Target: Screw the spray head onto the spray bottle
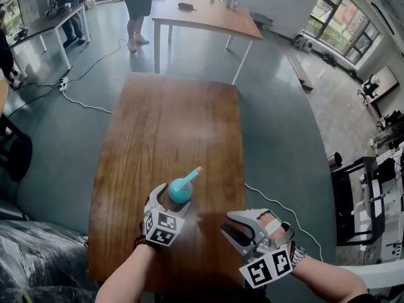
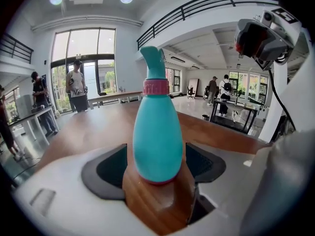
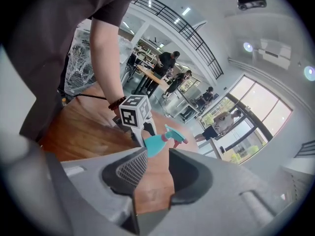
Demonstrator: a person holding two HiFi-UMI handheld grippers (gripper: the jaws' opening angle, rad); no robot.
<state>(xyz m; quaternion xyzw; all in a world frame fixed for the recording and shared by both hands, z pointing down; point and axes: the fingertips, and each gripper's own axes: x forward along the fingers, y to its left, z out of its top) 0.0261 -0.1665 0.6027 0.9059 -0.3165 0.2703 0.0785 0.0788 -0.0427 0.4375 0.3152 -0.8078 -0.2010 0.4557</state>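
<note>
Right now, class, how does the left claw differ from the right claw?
The left claw stands round the teal spray bottle, its jaws just clear of its sides; the right claw has only bare table between its jaws. The left claw's jaws stand wider apart than the right claw's. Both are open and grip nothing.

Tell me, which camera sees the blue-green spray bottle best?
The left gripper view: the bottle stands upright in the middle, big, with its pink collar and spray head clear. The head view shows the bottle small, from above. The right gripper view shows the bottle tiny and far off.
</note>
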